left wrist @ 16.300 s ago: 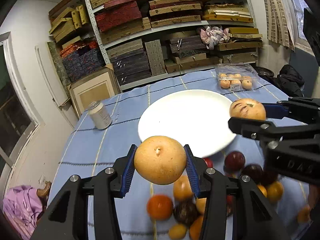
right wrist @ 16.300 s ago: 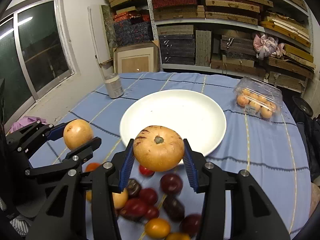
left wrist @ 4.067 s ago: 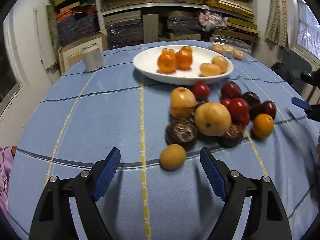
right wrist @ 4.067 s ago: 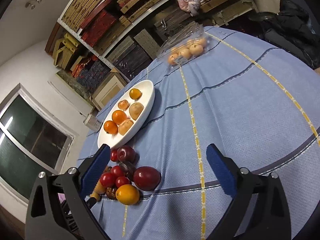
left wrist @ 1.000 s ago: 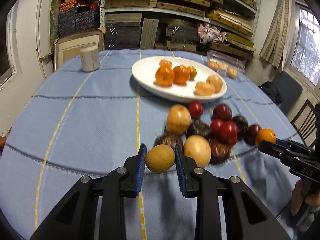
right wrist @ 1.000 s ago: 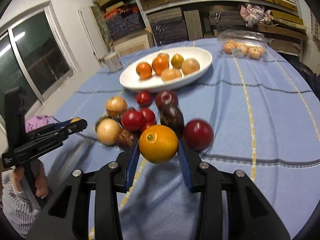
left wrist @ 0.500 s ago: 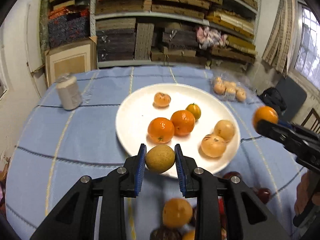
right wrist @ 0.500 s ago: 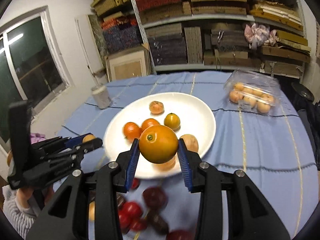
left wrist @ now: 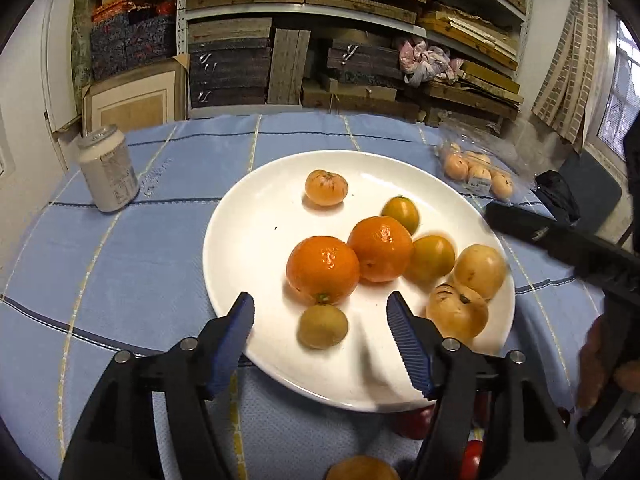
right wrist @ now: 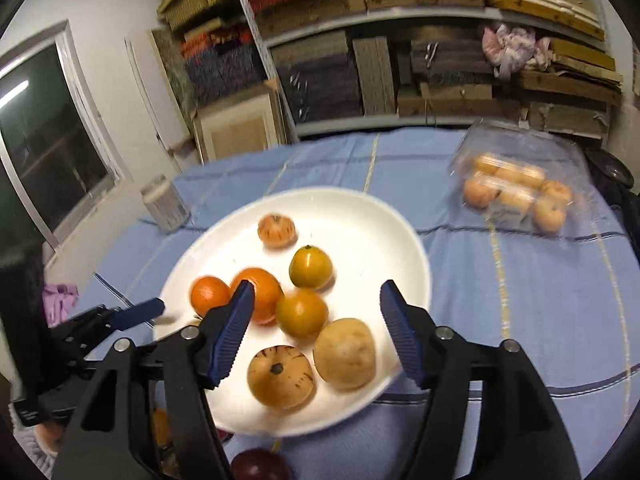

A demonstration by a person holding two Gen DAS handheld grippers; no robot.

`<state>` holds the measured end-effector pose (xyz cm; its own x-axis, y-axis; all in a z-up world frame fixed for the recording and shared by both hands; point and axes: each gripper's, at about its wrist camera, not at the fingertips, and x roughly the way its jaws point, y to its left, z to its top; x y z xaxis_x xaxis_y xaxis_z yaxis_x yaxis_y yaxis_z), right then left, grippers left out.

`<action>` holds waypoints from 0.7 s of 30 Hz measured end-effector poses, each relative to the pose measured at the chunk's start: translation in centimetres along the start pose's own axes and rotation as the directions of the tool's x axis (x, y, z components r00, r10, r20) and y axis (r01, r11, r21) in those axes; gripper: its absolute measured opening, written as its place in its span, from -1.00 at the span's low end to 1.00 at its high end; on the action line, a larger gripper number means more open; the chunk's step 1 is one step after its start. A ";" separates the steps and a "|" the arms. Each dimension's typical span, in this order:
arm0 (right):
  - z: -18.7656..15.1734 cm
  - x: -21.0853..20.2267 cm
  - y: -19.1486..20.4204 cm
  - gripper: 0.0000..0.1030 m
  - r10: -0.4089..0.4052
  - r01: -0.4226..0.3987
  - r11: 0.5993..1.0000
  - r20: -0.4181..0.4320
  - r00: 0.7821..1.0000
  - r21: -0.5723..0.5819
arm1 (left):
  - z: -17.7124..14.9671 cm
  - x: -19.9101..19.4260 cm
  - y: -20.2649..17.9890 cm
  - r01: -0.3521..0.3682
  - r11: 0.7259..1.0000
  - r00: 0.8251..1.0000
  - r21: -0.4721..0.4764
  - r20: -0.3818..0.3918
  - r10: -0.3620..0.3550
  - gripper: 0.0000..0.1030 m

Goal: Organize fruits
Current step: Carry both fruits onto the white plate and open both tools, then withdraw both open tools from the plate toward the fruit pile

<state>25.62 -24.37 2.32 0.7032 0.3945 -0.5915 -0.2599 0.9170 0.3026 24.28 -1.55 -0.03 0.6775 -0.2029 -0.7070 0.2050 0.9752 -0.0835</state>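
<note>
A white plate on the blue cloth holds several orange and yellow fruits. My left gripper is open above the plate's near edge, and a small brown-green fruit lies on the plate between its fingers. My right gripper is open over the plate, with an orange fruit on the plate just ahead between its fingers. Two oranges sit mid-plate. Red and dark fruits lie on the cloth at the plate's near side, mostly hidden.
A drink can stands on the cloth at the far left. A clear plastic box of small fruits lies at the far right. Stacked shelves stand behind the table. The right gripper's body reaches in at the right.
Both grippers have opened. The brown-green fruit has left the left gripper and the orange fruit has left the right one; both now lie on the plate. Both grippers are lower and closer to it.
</note>
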 end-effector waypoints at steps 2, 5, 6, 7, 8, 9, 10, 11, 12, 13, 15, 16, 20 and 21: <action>0.7 -2.7 -0.1 0.26 0.031 -0.033 0.999 0.057 0.998 0.027 | -0.2 -1.1 -0.3 -0.023 1.000 1.000 0.013 0.014 0.023 0.45; 1.4 -7.8 0.8 0.57 0.084 -0.090 0.995 0.145 0.986 0.037 | -1.0 -3.4 -0.4 -0.052 0.998 0.997 0.018 0.054 0.051 0.63; 1.1 -9.4 1.3 0.68 0.089 -0.095 0.995 0.171 0.981 0.029 | -1.6 -4.6 -0.3 -0.066 0.998 0.995 0.010 0.076 0.065 0.66; 0.6 -10.9 1.7 0.72 0.086 -0.091 0.996 0.192 0.978 0.017 | -2.3 -5.5 -0.1 -0.069 0.998 0.994 -0.004 0.089 0.069 0.73; -0.1 -12.1 2.1 0.76 0.084 -0.087 0.996 0.197 0.977 0.004 | -3.1 -6.4 0.1 -0.062 0.998 0.993 -0.024 0.095 0.064 0.74; -1.2 -13.1 2.4 0.77 0.084 -0.083 0.996 0.200 0.976 -0.012 | -3.7 -7.0 0.2 -0.054 0.998 0.994 -0.037 0.095 0.057 0.74; -2.5 -13.9 2.5 0.80 0.079 -0.076 0.997 0.209 0.975 -0.023 | -4.8 -7.7 0.3 -0.045 0.997 0.994 -0.056 0.093 0.050 0.74; -4.6 -14.7 2.3 0.81 0.060 -0.058 0.998 0.231 0.971 -0.017 | -5.5 -8.1 0.3 -0.041 0.997 0.995 -0.066 0.089 0.047 0.75; -6.5 -15.0 2.0 0.81 0.041 -0.039 0.999 0.242 0.969 -0.010 | -6.6 -8.4 0.2 -0.034 0.996 0.996 -0.077 0.077 0.040 0.76; -7.9 -15.1 1.7 0.81 0.025 -0.025 1.000 0.243 0.970 -0.003 | -7.7 -8.7 0.0 -0.032 0.996 0.997 -0.079 0.065 0.038 0.77; -11.2 -14.9 0.5 0.81 -0.037 0.029 0.999 0.205 0.978 0.043 | -9.4 -9.2 -0.6 -0.045 0.997 0.998 -0.065 0.048 0.049 0.77; -12.2 -14.7 0.0 0.81 -0.062 0.051 0.997 0.171 0.983 0.065 | -10.0 -9.5 -0.9 -0.053 0.997 0.997 -0.051 0.046 0.056 0.78; -13.6 -15.2 -1.6 0.83 -0.092 0.073 0.990 0.156 0.983 0.122 | -11.8 -10.7 -2.7 -0.069 0.998 0.995 0.010 0.069 0.068 0.78; -13.6 -15.4 -1.8 0.83 -0.095 0.074 0.989 0.163 0.982 0.132 | -12.1 -10.8 -3.0 -0.073 0.997 0.995 0.022 0.068 0.071 0.78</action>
<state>6.27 -31.24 0.71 0.8234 0.2905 -0.4875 -0.1179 0.9279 0.3538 7.84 -1.25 -0.66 0.7369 -0.1382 -0.6617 0.1704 0.9853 -0.0161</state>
